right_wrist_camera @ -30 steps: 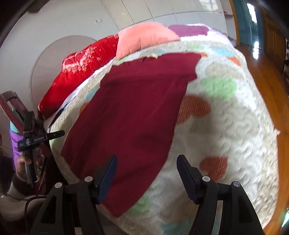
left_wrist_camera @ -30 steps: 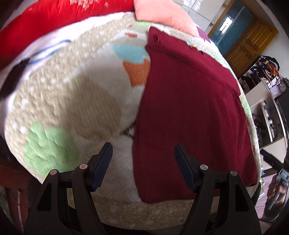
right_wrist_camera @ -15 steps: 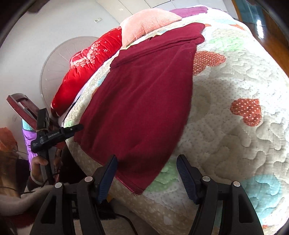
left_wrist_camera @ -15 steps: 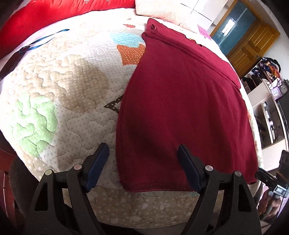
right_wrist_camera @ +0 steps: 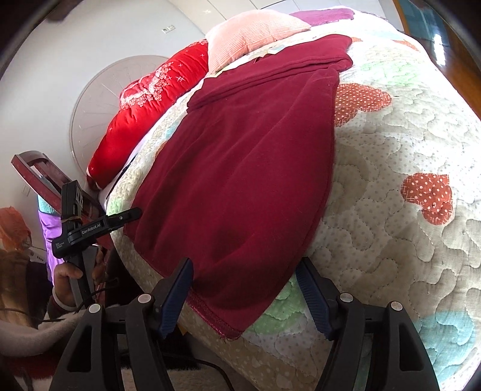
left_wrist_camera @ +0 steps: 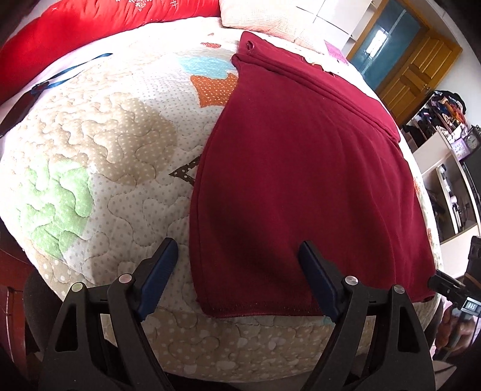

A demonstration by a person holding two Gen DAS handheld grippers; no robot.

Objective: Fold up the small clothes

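Observation:
A dark red garment (left_wrist_camera: pixel 300 168) lies spread flat on the quilted bed, its hem along the near edge; it also shows in the right wrist view (right_wrist_camera: pixel 246 168). My left gripper (left_wrist_camera: pixel 237 258) is open, its jaws straddling the garment's near left hem corner (left_wrist_camera: pixel 207 306). My right gripper (right_wrist_camera: pixel 245 276) is open, its jaws straddling the near right hem corner (right_wrist_camera: pixel 231 327). Neither holds any cloth. The left gripper's body also shows in the right wrist view (right_wrist_camera: pixel 90 228), and the right gripper's body shows in the left wrist view (left_wrist_camera: pixel 460 294).
The bed carries a patchwork quilt (left_wrist_camera: pixel 99 156) with a red duvet (left_wrist_camera: pixel 90 27) and a pink pillow (right_wrist_camera: pixel 252 39) at its head. A blue strap (left_wrist_camera: pixel 72 72) lies on the far left. Shelves (left_wrist_camera: pixel 451 168) and a wooden door (left_wrist_camera: pixel 418 75) stand to the right.
Both grippers have moved closer to the near hem of the garment and lower toward the bed's edge. Both have stayed open.

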